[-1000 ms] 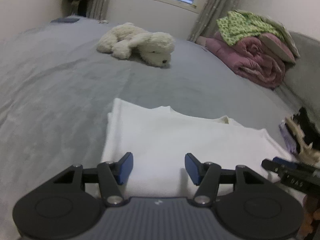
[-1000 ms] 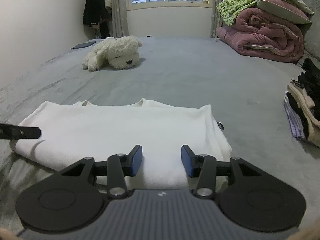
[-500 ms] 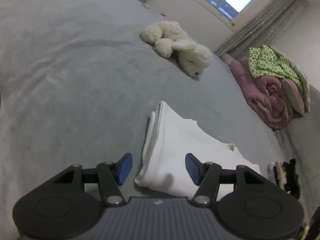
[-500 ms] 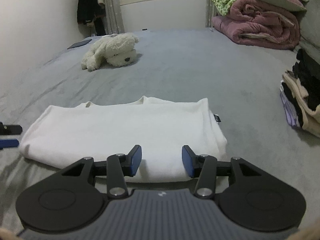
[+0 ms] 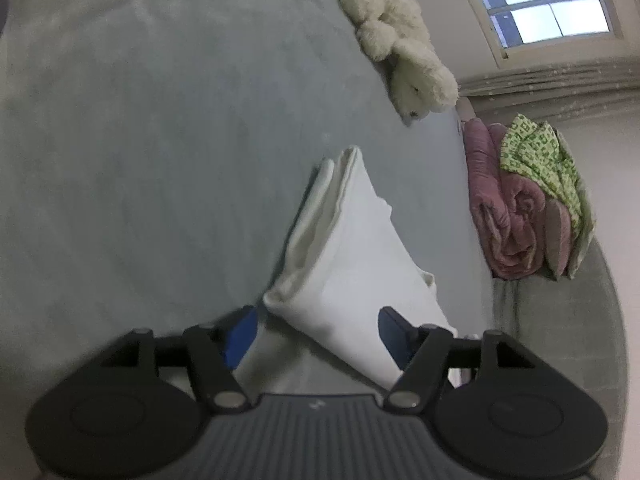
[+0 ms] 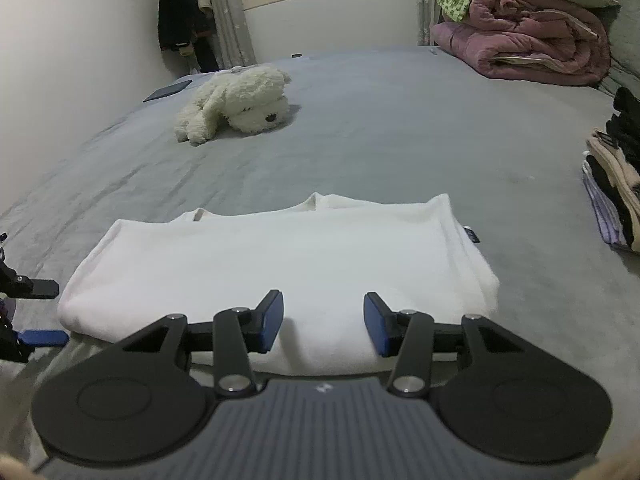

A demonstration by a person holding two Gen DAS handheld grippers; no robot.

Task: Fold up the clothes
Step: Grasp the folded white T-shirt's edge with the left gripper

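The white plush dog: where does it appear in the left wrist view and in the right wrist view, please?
Left wrist view: the white plush dog lies at top right of centre, near the window.
Right wrist view: the dog lies at upper left of centre on the grey bed.
Shared landmark: the folded white garment, in front of both open grippers.

Left gripper [image 5: 314, 338] rolled sideways, right gripper [image 6: 323, 326] level, both jaws spread wide.

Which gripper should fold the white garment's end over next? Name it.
Probably left. The left gripper has open jaws straddling the white garment's corner, while the right gripper faces its long edge.
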